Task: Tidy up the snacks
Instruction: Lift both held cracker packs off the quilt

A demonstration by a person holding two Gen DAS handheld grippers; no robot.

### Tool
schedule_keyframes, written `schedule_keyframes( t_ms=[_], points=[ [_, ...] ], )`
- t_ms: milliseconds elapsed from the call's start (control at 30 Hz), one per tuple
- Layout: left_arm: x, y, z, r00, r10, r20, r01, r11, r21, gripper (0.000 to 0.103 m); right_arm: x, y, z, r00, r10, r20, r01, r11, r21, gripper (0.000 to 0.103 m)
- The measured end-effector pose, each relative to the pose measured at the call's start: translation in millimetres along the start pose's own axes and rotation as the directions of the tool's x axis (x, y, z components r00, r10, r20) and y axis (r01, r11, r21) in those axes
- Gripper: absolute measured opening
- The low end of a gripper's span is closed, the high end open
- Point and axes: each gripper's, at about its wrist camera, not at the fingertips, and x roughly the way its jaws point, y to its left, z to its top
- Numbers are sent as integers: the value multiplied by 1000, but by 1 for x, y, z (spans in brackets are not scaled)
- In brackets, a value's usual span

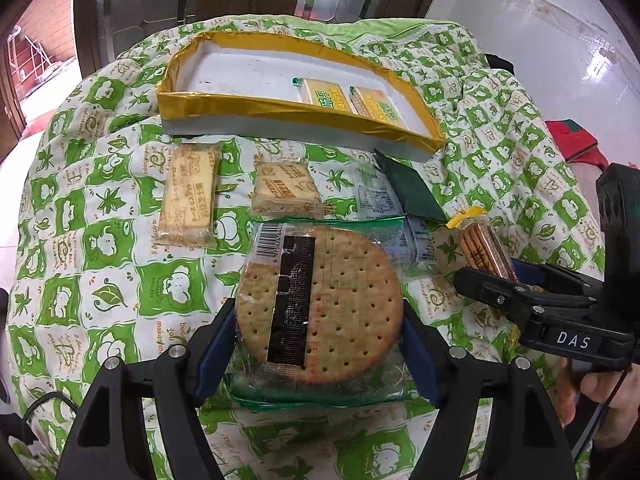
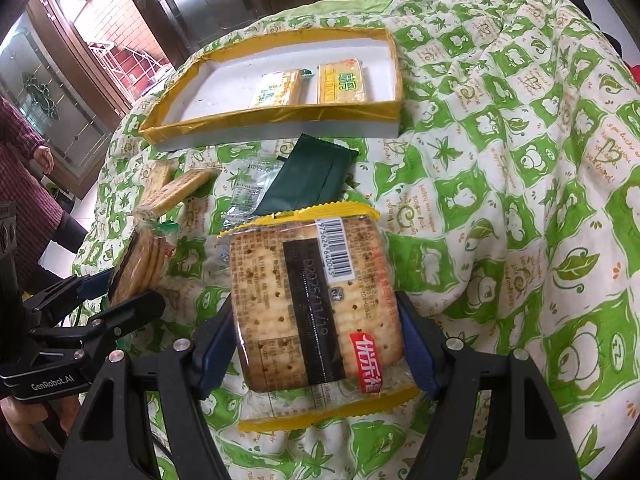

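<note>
From the left wrist camera, the left gripper [image 1: 320,320] has its jaws squeezed on a round cracker pack [image 1: 320,304], near and in the middle, above the green leaf cloth [image 1: 104,264]. Farther off, a yellow tray [image 1: 256,106] sits on the cloth with two yellow snack packs [image 1: 352,100] inside at its right end. Between tray and gripper lie a long biscuit pack [image 1: 188,196], a small biscuit pack [image 1: 286,192], a clear wrapper [image 1: 378,196] and a dark green packet [image 1: 412,188]. On the right, the right gripper [image 1: 500,280] comes in from the side.

From the right wrist camera, the right gripper [image 2: 316,336] has its jaws squeezed on a square cracker pack [image 2: 316,304] with yellow ends. The tray [image 2: 280,114] is far off, left of middle. The green packet [image 2: 308,176] lies between them. On the left, the left gripper [image 2: 120,292] holds the round crackers [image 2: 140,260].
</note>
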Motion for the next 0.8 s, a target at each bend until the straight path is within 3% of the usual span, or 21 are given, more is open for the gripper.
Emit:
schedule_keyframes(
  t_ms=[800],
  points=[
    [-9, -3, 8, 999, -11, 33, 12, 1000, -29, 79, -11, -9, -3, 999, -8, 41, 6, 999, 46, 73]
  ],
)
